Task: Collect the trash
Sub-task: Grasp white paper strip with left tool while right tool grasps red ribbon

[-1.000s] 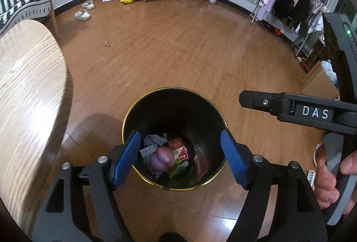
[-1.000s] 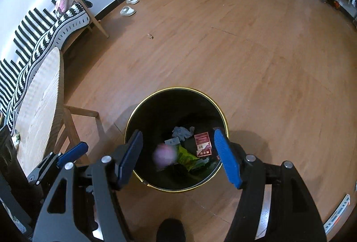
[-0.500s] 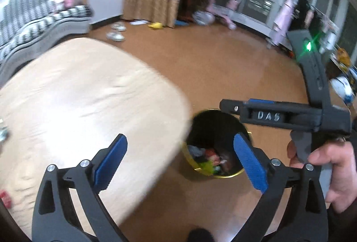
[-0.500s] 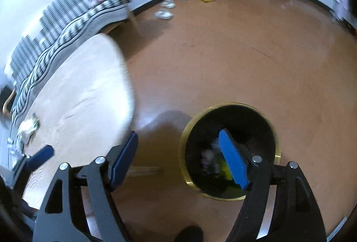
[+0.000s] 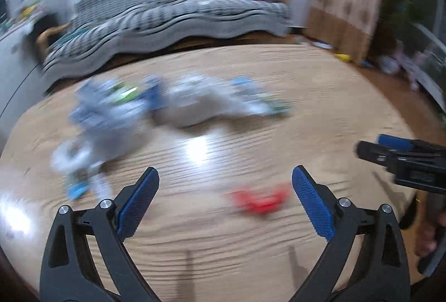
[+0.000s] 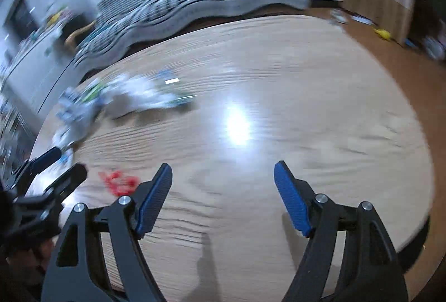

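Left wrist view: the left claw (image 5: 225, 203) stands wide apart with nothing between its blue-padded fingers (image 5: 138, 206), poised over the round light-wood table (image 5: 320, 95). Motion blur is heavy throughout. A small red crumpled wrapper (image 5: 259, 199) lies on the table near the claw, slightly right of its centreline and close to the right-hand pad. Farther off, left of centre, a blurred heap of white, blue and green packaging litter (image 5: 117, 118) spreads across the table; individual pieces cannot be told apart. The right claw (image 5: 390, 147) enters at the right edge; its opening cannot be judged from here. A striped grey sofa (image 5: 172, 15) stands beyond the table.

Right wrist view: the right claw (image 6: 223, 192) is likewise spread wide and empty, over a bare stretch of the table (image 6: 320, 107). The red wrapper (image 6: 120, 180) lies just left of its left pad, between the two claws. The litter heap (image 6: 111, 98) sits at far left. The left claw (image 6: 55, 165) shows at the left edge.

Assessment: collection is unfinished; the red wrapper and the whole heap remain on the table, neither touched. No bin or other container appears in either view, so contents cannot be reported. The red wrapper looks the likeliest next pick, being nearest both claws.
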